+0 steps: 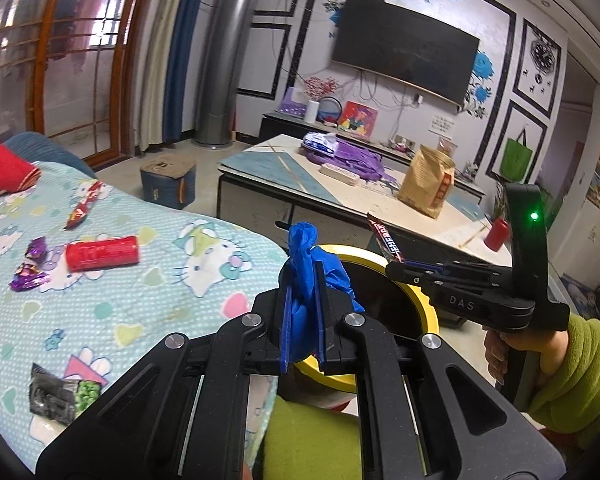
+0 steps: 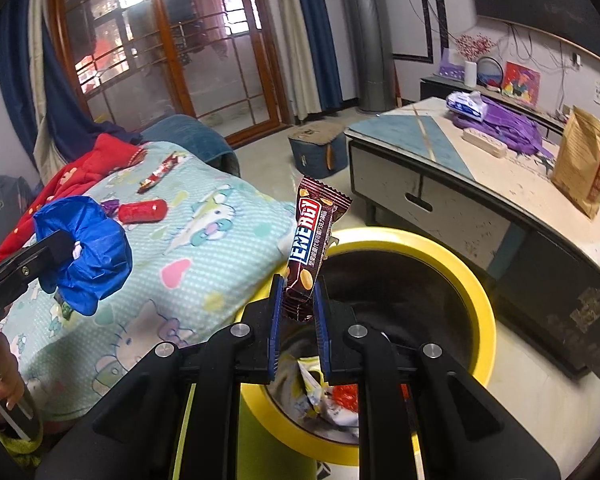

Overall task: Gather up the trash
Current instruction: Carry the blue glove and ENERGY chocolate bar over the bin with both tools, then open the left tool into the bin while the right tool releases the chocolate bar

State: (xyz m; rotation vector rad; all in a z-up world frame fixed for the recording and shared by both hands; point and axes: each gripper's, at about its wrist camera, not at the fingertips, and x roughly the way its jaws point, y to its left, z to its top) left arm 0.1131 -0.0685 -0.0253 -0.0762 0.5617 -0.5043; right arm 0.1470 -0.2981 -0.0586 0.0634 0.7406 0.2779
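Wrappers and crumpled scraps lie inside the yellow-rimmed bin. Right gripper fingers pinch a brown snack wrapper upright above its opening; left gripper fingers clamp a crumpled blue glove beside the rim.

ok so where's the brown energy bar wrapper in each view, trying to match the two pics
Left wrist view: the brown energy bar wrapper is right of centre, sticking up from the right gripper, above the bin.
Right wrist view: it stands upright at centre, pinched between the blue pads of that gripper, over the bin opening.
Shared landmark: the round yellow-rimmed trash bin, directly below the wrapper in both.
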